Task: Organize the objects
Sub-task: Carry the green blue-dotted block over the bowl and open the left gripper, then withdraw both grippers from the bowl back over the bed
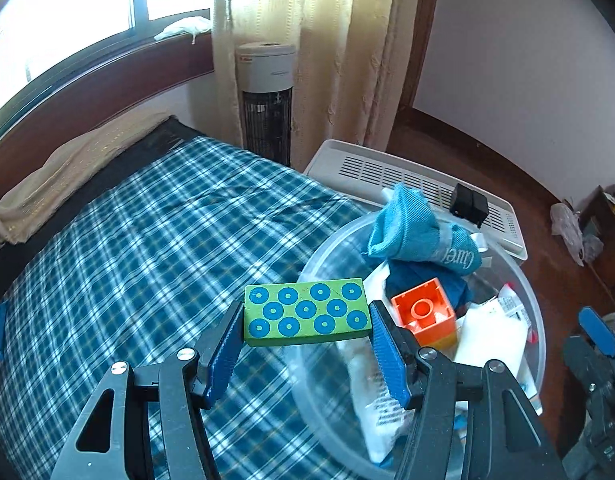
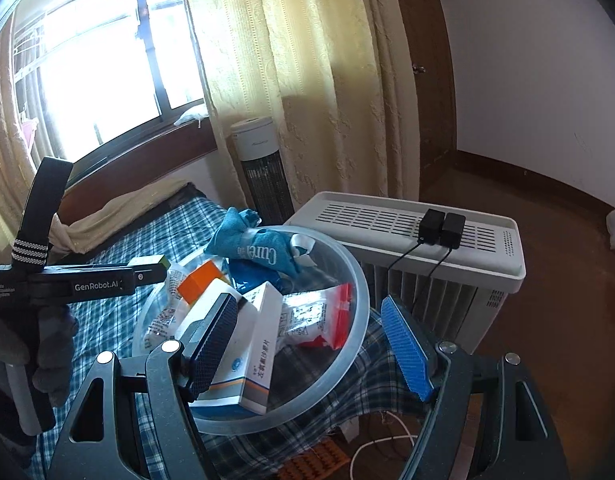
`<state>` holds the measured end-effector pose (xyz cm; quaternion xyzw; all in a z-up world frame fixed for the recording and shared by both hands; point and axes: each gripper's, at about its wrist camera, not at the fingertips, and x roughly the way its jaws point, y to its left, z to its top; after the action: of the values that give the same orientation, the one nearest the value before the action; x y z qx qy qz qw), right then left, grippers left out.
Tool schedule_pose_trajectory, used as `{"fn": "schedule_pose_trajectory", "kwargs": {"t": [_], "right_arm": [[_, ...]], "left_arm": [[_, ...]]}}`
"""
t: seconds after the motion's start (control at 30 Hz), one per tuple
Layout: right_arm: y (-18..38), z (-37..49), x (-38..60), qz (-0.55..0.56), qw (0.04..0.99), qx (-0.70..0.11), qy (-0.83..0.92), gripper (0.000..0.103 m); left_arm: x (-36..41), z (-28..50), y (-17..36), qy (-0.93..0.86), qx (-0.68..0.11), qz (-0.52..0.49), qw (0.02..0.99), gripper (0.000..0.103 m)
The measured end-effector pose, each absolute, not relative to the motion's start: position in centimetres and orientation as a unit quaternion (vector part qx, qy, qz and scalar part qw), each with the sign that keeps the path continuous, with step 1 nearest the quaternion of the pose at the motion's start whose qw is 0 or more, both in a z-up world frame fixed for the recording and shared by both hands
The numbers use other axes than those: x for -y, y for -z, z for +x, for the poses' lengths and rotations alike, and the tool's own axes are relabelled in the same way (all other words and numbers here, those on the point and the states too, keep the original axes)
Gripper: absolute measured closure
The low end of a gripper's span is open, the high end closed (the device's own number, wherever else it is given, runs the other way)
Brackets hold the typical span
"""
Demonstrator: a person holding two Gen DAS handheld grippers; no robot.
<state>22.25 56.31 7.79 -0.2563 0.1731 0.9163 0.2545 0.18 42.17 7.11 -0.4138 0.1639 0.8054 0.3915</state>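
Note:
A green block with blue circles (image 1: 307, 314) hangs over the plaid bed beside the bowl's left rim, with my left gripper (image 1: 307, 320) shut on its two ends. The right wrist view shows the same block (image 2: 155, 262) at the tip of the left gripper (image 2: 79, 280), held by a gloved hand (image 2: 51, 344). A clear plastic bowl (image 1: 523, 280) (image 2: 359, 280) holds a blue cloth pouch (image 1: 411, 232) (image 2: 251, 248), an orange brick (image 1: 423, 312) (image 2: 199, 280), white boxes (image 2: 259, 340) and packets (image 1: 491, 332). My right gripper (image 2: 307, 304) is open, straddling the bowl's near rim and gripping nothing.
The bowl sits at the edge of a blue plaid bed (image 1: 147, 240). A white heater (image 2: 387, 216) with two black adapters (image 2: 443, 228) stands right behind it. A tower fan (image 1: 267, 92) and curtains stand at the back. Cables (image 2: 379, 440) lie on the floor below.

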Motion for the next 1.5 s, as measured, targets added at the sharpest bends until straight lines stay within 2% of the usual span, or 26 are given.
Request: {"fn": "schedule_pose_trajectory", "kwargs": {"t": [0.43,0.77,1.17,1.5], "right_arm": [[-7.7,22.8,-57.1,-0.252,0.263,-0.187,-0.912,0.027],[-7.6,22.2,-56.7,-0.252,0.253,-0.193,-0.914,0.027],[-8.3,21.5,-55.0,-0.249,0.239,-0.187,-0.920,0.027],[-8.3,21.1,-54.4,-0.250,0.232,-0.187,-0.921,0.027]], "left_arm": [[-44.4,0.8,-8.9,-0.794,-0.148,-0.395,0.437,0.039],[-40.0,-3.2,-9.2,-0.814,-0.090,-0.426,0.384,0.032],[-35.5,-4.7,-6.9,-0.832,-0.093,-0.440,0.325,0.031],[-34.7,-4.6,-5.4,-0.830,-0.105,-0.449,0.314,0.030]]}}
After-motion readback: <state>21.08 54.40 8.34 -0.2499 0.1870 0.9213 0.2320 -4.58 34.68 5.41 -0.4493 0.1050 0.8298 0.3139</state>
